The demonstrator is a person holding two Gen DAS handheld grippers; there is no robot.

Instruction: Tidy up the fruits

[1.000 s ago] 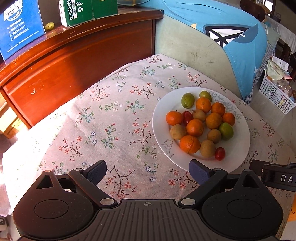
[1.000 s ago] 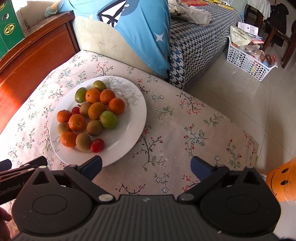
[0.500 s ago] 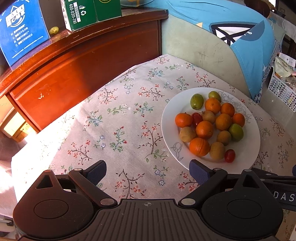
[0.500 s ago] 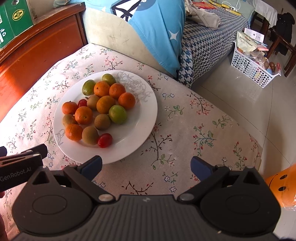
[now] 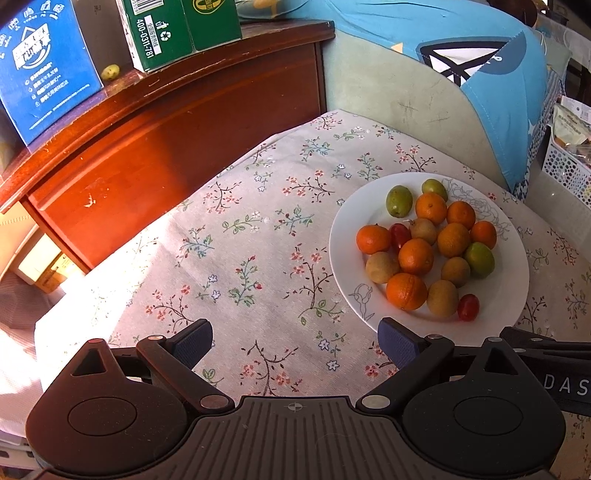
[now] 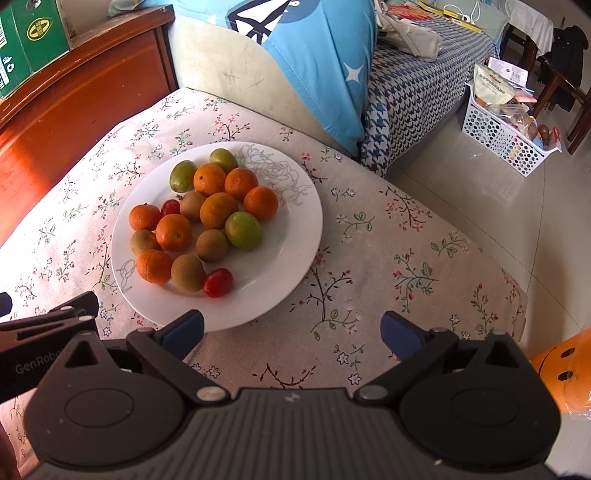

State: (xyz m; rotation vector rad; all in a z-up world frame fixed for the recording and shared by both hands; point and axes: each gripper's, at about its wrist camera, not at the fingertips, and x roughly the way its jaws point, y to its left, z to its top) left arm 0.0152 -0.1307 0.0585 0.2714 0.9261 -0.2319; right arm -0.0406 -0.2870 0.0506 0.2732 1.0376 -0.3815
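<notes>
A white plate (image 5: 511, 273) (image 6: 295, 229) on a floral tablecloth holds several oranges (image 5: 415, 256) (image 6: 173, 232), brown kiwis (image 5: 442, 298) (image 6: 187, 272), green fruits (image 5: 399, 201) (image 6: 243, 230) and two red tomatoes (image 5: 468, 307) (image 6: 218, 282). My left gripper (image 5: 294, 341) is open and empty above the cloth, left of the plate. My right gripper (image 6: 291, 330) is open and empty above the plate's near edge and the cloth to its right. Each gripper's body shows at the edge of the other's view.
A red-brown wooden cabinet (image 5: 177, 122) stands behind the table with a blue box (image 5: 44, 62) and green boxes (image 5: 177, 29) on top. A blue pillow (image 6: 317, 55) and bed lie at the back right. A white basket (image 6: 506, 136) and an orange stool (image 6: 561, 373) stand on the floor.
Both grippers have drifted slightly, so the plate now sits further right in the left view and higher and more central in the right view. The jaws stay open. The fruit has not moved.
</notes>
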